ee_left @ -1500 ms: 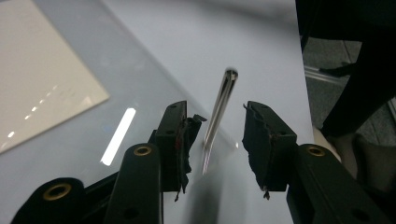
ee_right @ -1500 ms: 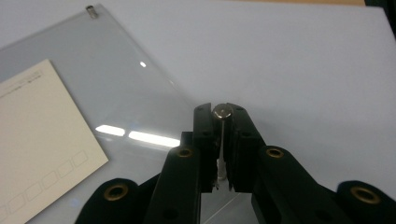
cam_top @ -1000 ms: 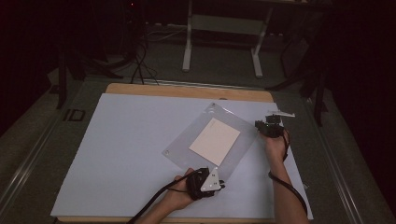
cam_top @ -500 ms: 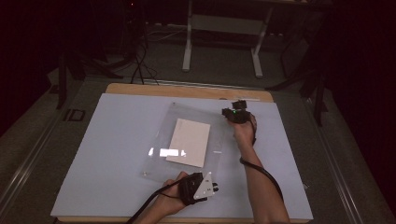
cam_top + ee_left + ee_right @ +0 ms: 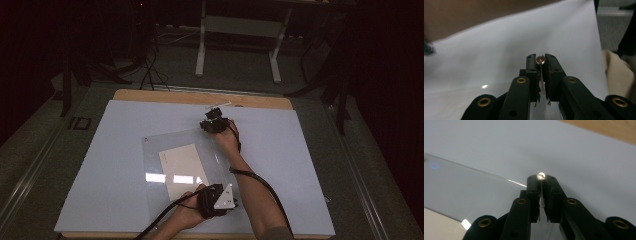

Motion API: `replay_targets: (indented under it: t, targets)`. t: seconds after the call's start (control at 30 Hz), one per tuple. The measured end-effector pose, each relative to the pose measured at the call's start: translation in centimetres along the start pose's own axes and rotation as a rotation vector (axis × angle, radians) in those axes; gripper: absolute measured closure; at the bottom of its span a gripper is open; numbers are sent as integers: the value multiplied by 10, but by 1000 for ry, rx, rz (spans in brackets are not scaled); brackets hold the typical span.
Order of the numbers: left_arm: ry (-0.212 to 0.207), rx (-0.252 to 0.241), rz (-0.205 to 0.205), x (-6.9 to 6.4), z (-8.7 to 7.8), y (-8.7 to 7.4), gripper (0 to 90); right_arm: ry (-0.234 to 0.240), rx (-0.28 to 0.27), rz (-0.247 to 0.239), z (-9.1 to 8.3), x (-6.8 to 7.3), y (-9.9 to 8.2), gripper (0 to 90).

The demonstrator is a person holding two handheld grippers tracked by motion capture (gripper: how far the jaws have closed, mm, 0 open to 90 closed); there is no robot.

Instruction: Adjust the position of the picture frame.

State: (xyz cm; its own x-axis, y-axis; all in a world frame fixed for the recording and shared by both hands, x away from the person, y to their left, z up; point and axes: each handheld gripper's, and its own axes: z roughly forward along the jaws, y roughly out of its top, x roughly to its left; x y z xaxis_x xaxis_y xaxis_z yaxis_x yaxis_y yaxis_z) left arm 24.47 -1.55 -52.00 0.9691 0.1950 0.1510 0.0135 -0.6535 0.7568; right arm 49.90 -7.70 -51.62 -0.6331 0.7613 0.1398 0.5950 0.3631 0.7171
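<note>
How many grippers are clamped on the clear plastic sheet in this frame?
2. The left gripper pinches the clear sheet at its near corner; the right gripper pinches the far corner. Both gripper views show jaws closed on a thin edge.

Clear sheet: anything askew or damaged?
No damage visible. The clear sheet lies rotated against the white mat, its edges not parallel. Left gripper and right gripper each pinch a corner.
</note>
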Motion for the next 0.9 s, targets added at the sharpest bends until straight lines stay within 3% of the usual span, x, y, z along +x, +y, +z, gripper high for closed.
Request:
replay_targets:
  t: [0.03, 0.13, 0.17, 0.27, 0.4, 0.47, 0.57, 0.67, 0.9]
  targets:
    - [14, -7, 6, -1, 0, -1, 825, 11, 10, 13, -1, -2, 1, 797]
    - [47, 11, 30, -4, 1, -1, 798, 9, 44, -79, -8, -1, 2, 683]
    - [51, 17, 18, -4, 2, -2, 763, -1, 50, -97, -12, 0, 2, 652]
    - [16, 16, -22, 3, -1, -10, 677, 8, 37, -124, -26, -2, -2, 617]
    - [-54, -47, -112, 10, -16, -19, 616, 10, 29, -144, -45, -8, -14, 597]
    - [-68, -69, -127, 11, -22, -21, 608, 18, 24, -137, -52, -12, -23, 593]
    - [-54, -64, -132, 16, -31, -26, 599, 17, 23, -132, -62, -17, -38, 587]
    - [-29, -82, -180, 28, -39, -32, 598, 34, 14, -128, -74, -18, -55, 590]
    - [92, -46, -324, 77, -49, -42, 576, 65, 18, -184, -102, -15, -91, 671]
